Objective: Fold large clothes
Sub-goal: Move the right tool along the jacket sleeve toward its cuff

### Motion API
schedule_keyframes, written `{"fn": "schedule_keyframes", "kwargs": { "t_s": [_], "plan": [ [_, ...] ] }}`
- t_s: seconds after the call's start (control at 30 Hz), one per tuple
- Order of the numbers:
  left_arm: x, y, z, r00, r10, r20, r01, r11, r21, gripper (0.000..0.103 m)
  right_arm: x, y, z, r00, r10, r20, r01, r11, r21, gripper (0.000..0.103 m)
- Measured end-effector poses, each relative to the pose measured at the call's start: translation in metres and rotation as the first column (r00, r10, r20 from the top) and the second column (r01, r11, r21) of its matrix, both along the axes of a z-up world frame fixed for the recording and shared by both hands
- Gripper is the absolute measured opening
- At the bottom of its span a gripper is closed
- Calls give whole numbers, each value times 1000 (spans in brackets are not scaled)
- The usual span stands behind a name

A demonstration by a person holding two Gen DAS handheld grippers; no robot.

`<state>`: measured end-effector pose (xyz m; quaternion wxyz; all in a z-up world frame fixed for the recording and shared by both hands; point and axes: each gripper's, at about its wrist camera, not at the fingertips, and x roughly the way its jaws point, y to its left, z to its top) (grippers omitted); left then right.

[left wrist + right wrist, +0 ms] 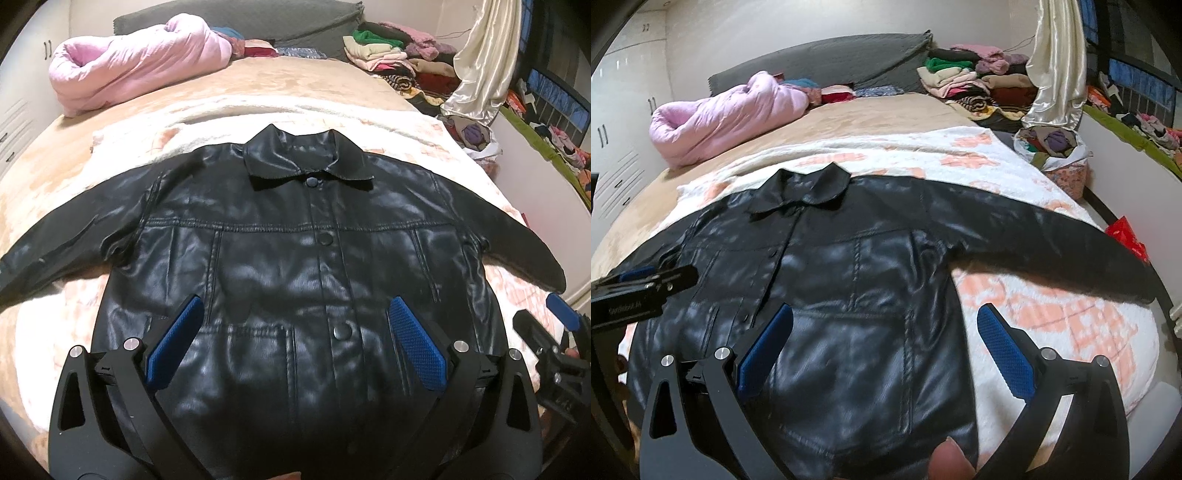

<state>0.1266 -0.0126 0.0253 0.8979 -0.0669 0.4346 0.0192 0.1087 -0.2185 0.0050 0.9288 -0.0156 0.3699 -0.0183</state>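
A black leather jacket [280,258] lies flat on the bed, front up, buttoned, collar away from me and both sleeves spread sideways. My left gripper [295,310] hovers open over its lower front, blue pads either side of the button placket, nothing between them. My right gripper [884,314] is open over the jacket [827,295] near its right hem edge, one pad above leather and the other above the blanket. The right gripper [561,314] also shows at the right edge of the left wrist view. The left gripper [639,275] shows at the left of the right wrist view.
A white and peach blanket [413,129] covers the bed under the jacket. A rolled pink quilt [133,62] lies at the far left. Piles of folded clothes [388,51] and a cream satin cloth [480,62] stand at the far right. A fingertip [951,461] shows at the bottom.
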Motion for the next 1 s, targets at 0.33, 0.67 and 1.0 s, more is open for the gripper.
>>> {"fn": "schedule_keyframes", "kwargs": {
  "t_s": [0.33,0.67,1.0],
  "plan": [
    [43,-14,-3,999,-18,-35,18,1000,1,94,43,-26,2,994,-110,6,110,994,-11,99],
    [79,-42,-10,997,-53,-60,53,999,-6,94,71,-92,-13,954,-299,-20,299,954,-2,99],
    [111,-70,-26,992,-94,-86,96,995,28,94,61,-193,-28,817,-574,-60,577,815,58,99]
  ]
}}
